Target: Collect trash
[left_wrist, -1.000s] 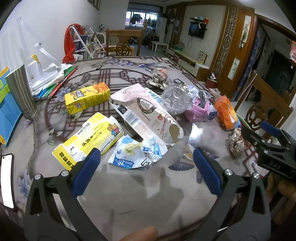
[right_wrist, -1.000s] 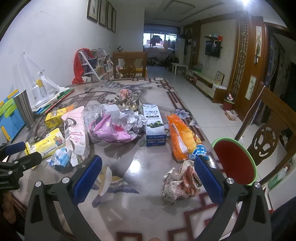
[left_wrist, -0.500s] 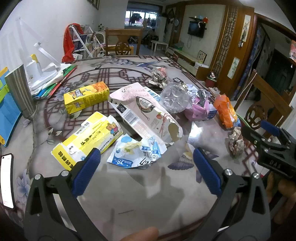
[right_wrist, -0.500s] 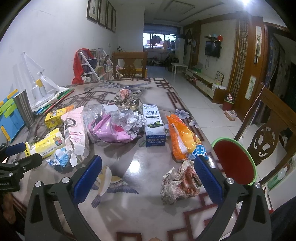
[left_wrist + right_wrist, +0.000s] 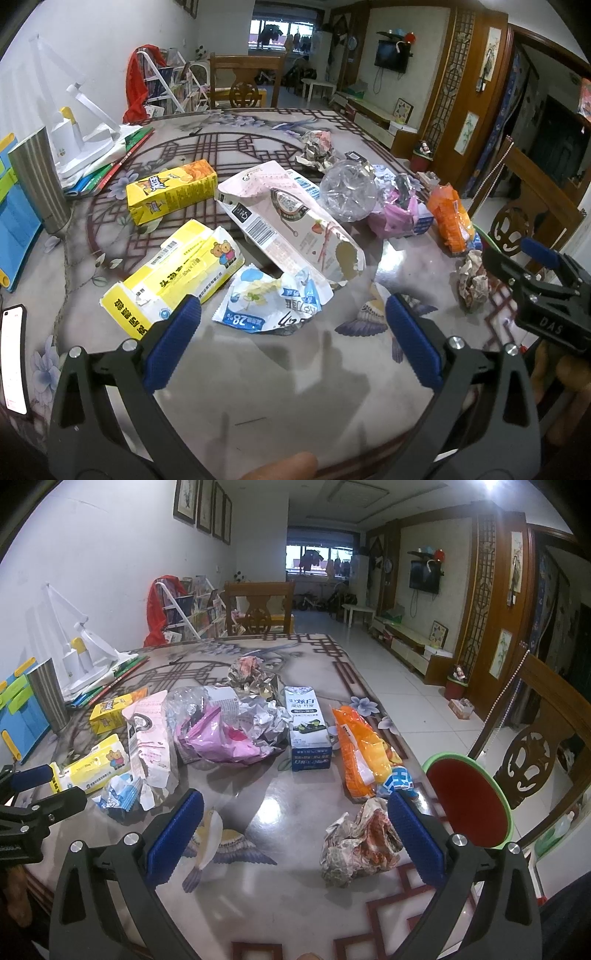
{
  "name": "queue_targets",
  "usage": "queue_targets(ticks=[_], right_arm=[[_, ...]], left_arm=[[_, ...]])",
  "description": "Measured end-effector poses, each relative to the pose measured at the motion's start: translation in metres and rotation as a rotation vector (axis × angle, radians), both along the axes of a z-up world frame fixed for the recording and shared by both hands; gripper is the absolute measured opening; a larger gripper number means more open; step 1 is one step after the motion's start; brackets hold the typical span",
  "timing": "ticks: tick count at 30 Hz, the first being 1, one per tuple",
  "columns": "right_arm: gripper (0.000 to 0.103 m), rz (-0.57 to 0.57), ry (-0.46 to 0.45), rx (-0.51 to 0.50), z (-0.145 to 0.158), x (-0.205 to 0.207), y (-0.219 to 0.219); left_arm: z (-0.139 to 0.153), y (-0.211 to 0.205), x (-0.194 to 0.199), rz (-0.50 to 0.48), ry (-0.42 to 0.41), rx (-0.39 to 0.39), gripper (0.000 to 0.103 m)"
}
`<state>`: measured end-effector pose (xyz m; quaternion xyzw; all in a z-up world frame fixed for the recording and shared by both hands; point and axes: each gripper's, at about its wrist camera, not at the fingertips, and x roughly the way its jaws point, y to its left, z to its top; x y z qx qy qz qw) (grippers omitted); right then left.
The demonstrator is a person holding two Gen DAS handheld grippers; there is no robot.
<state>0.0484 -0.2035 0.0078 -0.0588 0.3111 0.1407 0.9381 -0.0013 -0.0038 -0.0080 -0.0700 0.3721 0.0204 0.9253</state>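
Note:
Trash lies scattered over the patterned table (image 5: 258, 369). In the left wrist view a blue-white wrapper (image 5: 271, 304) lies just ahead of my open left gripper (image 5: 291, 315), with a yellow bear box (image 5: 173, 275), a yellow juice carton (image 5: 171, 190) and a torn pink-white carton (image 5: 288, 221) beyond. In the right wrist view my right gripper (image 5: 295, 808) is open and empty; a crumpled paper ball (image 5: 356, 843) sits by its right finger. Further off lie an orange bag (image 5: 364, 751), a blue-white box (image 5: 308, 727) and a pink bag with foil (image 5: 225, 734).
A red-and-green round bin (image 5: 467, 803) stands off the table's right edge beside a wooden chair (image 5: 535, 753). A metal cup (image 5: 40, 184), a white desk lamp (image 5: 77, 144) and a phone (image 5: 13, 360) sit on the left side. A crushed clear bottle (image 5: 347, 190) lies mid-table.
The left gripper's view has shifted slightly, so the trash sits a little left and nearer than before. The right gripper has barely moved. Both stay open.

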Motion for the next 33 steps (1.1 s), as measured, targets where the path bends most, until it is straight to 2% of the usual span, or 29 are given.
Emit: queue_targets(ticks=[33], right_arm=[[0.096, 0.004, 0.011, 0.000, -0.0028, -0.0016, 0.0033]], left_arm=[[-0.0070, 0.0004, 0.0001, 0.005, 0.019, -0.004, 0.098]])
